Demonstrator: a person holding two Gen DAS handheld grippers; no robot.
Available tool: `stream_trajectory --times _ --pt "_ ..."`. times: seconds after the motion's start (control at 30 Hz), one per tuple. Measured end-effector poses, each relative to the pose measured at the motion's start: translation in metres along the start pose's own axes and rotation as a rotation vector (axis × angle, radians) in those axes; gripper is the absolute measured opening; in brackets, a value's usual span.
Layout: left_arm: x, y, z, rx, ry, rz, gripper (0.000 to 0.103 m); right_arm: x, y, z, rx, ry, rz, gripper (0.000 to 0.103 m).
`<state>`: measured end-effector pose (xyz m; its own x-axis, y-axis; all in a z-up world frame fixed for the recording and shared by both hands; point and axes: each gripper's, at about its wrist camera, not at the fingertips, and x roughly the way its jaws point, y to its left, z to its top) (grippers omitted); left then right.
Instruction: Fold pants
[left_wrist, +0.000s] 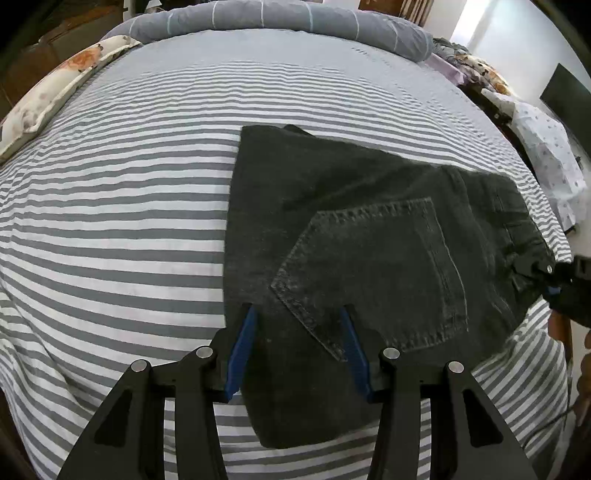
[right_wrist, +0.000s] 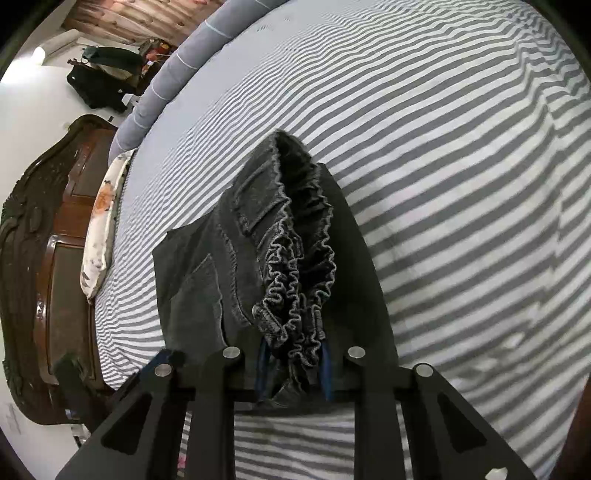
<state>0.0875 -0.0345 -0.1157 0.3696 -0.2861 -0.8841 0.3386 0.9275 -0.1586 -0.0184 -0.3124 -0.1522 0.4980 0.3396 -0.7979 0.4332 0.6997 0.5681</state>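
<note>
- The left gripper (left_wrist: 297, 314) has its blue-padded fingers (left_wrist: 243, 347) spread wide apart, hovering over the lower edge of the pants (left_wrist: 369, 236) with nothing pinched between them.
- The right gripper (right_wrist: 293, 347) is pinching the ruffled elastic waistband (right_wrist: 295, 288) of the pants (right_wrist: 192, 288), its fingers closed in on the bunched cloth.
- In the left wrist view the right gripper (left_wrist: 554, 271) shows at the far right, clamped on the waistband corner.
- The pants are dark denim, folded into a compact block with a back pocket (left_wrist: 373, 273) facing up.
- They lie on a bed with a grey and white striped sheet (left_wrist: 118, 206).
- A floral pillow (left_wrist: 55, 96) and a grey rolled blanket (left_wrist: 280, 18) lie along the far edges of the bed.
- A dark wooden headboard (right_wrist: 48, 258) stands beside the pillow (right_wrist: 101, 225).
</note>
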Motion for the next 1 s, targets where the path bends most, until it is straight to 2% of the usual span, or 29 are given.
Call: stream_trajectory --times 0.2,0.3,0.47,0.63,0.83,0.93,1.0 --pt "0.000 0.002 0.000 -0.004 0.010 0.019 0.048 0.017 -0.017 -0.005 0.015 0.026 -0.067 0.020" --pt "0.006 -0.004 0.000 0.038 0.034 0.075 0.049 0.023 -0.014 -0.006 -0.002 0.030 -0.107 0.024" --pt "0.012 -0.004 -0.007 0.064 0.040 0.108 0.053 0.028 -0.009 -0.008 -0.049 0.020 -0.183 0.036" --pt "0.017 -0.007 -0.010 0.092 0.033 0.135 0.056 0.032 -0.014 -0.009 -0.027 0.022 -0.176 0.041" --pt "0.021 -0.007 -0.014 0.097 0.030 0.142 0.059 0.030 -0.015 -0.012 -0.036 0.018 -0.183 0.042" --pt "0.021 -0.007 -0.015 0.090 0.030 0.139 0.061 0.027 -0.015 -0.015 -0.035 0.015 -0.193 0.050" --pt "0.020 -0.005 -0.017 0.072 0.032 0.122 0.061 0.025 -0.016 -0.016 -0.032 0.017 -0.190 0.051"
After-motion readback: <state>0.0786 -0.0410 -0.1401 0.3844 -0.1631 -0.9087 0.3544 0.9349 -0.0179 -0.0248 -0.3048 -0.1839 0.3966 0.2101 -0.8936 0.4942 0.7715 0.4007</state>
